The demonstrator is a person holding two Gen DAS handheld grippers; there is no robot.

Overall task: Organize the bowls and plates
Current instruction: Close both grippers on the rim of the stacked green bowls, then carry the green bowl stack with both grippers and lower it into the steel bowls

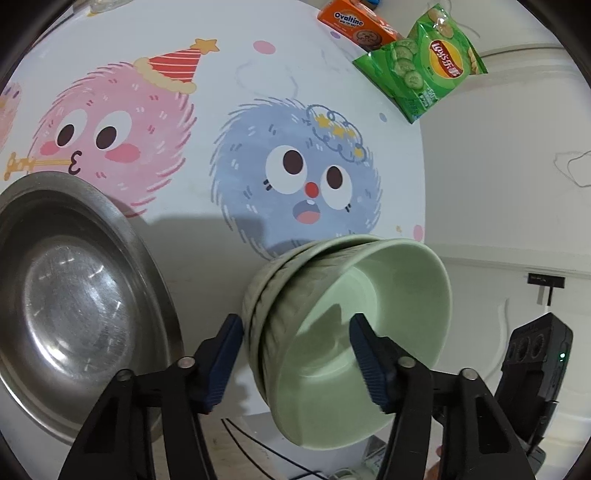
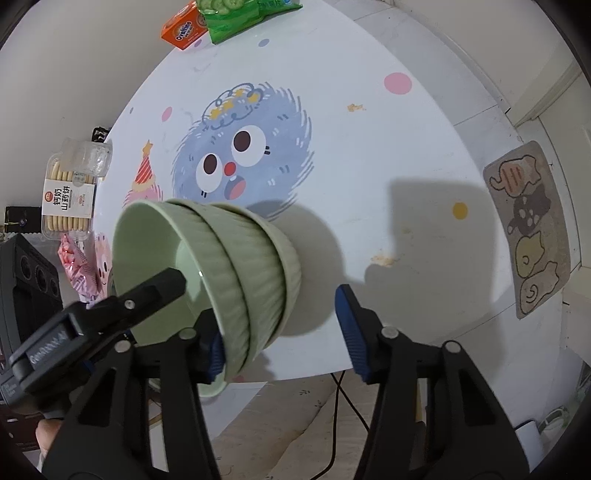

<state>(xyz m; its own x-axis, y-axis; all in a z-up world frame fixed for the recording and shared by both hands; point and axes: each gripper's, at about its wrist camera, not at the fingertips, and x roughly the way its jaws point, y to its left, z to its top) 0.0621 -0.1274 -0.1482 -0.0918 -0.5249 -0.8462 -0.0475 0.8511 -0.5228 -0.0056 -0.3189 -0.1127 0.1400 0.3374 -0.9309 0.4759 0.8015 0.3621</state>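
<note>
Big round tabletop [image 1: 332, 92] fills the picture, white cloth with a pink fuzzy creature in a party hat and a blue one with a red nose. Off on the left side of it, seen from the left wrist, sits a wide steel basin [image 1: 74, 295], empty and shining, close to the near edge. Down on the floor, in the right wrist view, lies a mat [image 2: 528, 229] with cartoon animals. Now the main item: a nested stack of green ribbed bowls [image 1: 351, 314], on the tabletop near its front edge, just to the right of the basin. And here is the left gripper [image 1: 295, 325] right on it, its fingers [image 1: 225, 354] astride the near wall of the stack, one pad against the ribbed outside, the other down inside the top bowl; whether they are really pinching, I cannot tell. The right gripper [image 2: 277, 314] comes at the same stack from the other side: one finger tucked in by the rim and partly hidden, the other standing clear over bare cloth, so those fingers are apart and not gripping. At the far edge, a green crisps bag [image 1: 424, 70] overlaps an orange Ovaltine box [image 1: 354, 26]. Away at the side, a clear tray of round biscuits [image 2: 66, 195] and a pink wrapper [image 2: 77, 266] beside it.
</note>
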